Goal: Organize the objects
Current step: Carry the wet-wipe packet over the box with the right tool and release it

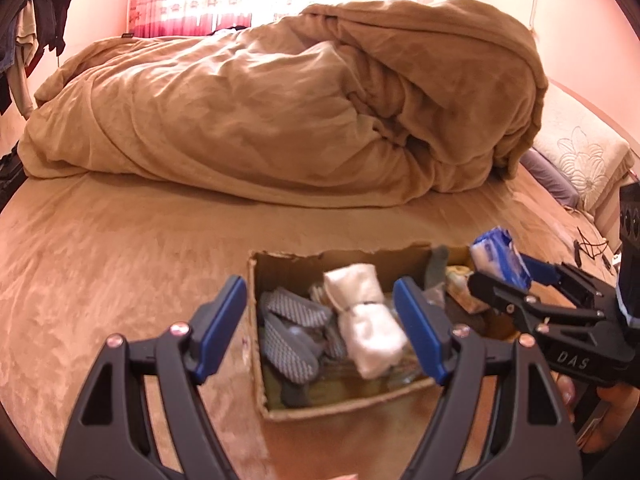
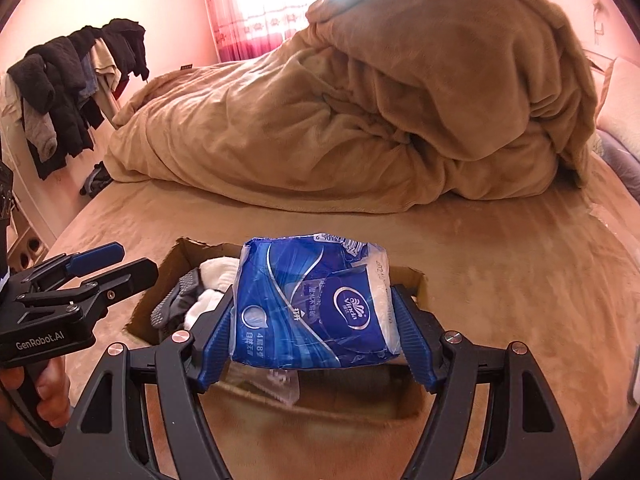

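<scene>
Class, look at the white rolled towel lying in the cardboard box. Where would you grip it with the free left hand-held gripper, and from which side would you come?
Grip the white rolled towel at its cinched middle, coming from above. It lies on top of the grey socks in the open-topped cardboard box, and the left hand-held gripper is open.

The blue tissue pack [image 2: 316, 304] carries the brand "Vinda" in a white oval, and near its lower left edge reads "4层8张". A barcode strip along its top edge shows digits too distorted to read fully. The left claw [image 2: 116, 260] body reads "GenRobot.AI". The right claw [image 1: 502, 270] body reads "DAS".
</scene>
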The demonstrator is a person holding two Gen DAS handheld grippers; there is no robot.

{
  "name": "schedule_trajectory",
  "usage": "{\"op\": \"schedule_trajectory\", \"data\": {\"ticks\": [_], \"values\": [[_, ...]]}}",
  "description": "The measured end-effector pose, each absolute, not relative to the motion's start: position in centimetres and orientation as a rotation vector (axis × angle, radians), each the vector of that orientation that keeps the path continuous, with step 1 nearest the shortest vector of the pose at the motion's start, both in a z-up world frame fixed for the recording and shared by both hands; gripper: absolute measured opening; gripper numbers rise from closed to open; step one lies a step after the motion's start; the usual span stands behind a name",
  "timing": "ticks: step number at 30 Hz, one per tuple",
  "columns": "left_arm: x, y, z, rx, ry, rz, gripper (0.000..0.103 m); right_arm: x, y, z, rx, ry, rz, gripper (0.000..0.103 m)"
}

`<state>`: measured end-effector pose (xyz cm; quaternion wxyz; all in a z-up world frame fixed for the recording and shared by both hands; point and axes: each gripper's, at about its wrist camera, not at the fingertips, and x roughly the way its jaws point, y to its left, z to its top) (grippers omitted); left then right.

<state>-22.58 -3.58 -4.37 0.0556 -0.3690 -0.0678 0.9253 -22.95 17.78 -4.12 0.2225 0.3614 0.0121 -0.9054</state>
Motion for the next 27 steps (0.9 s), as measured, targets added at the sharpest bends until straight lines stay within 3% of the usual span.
{"op": "schedule_trajectory", "data": {"ticks": [15,21,27], "values": [[-24.3,-5.5,-8.2,-1.208,-0.243,2.81,0.077,-26.9,13.8,-8.6,1.186,0.104,-2.426,0.08],[-23.7,-6.0,-8.0,-1.223,-0.253,2.823,0.078,-27.0,14.7,-8.3,1.173,0.017,-2.493,0.089],[-22.2,-6.0,-6.4,-1.191,-0.263,2.837,0.08,-25.9,15.7,-6.8,1.167,-0.02,-2.509,0.089]]}}
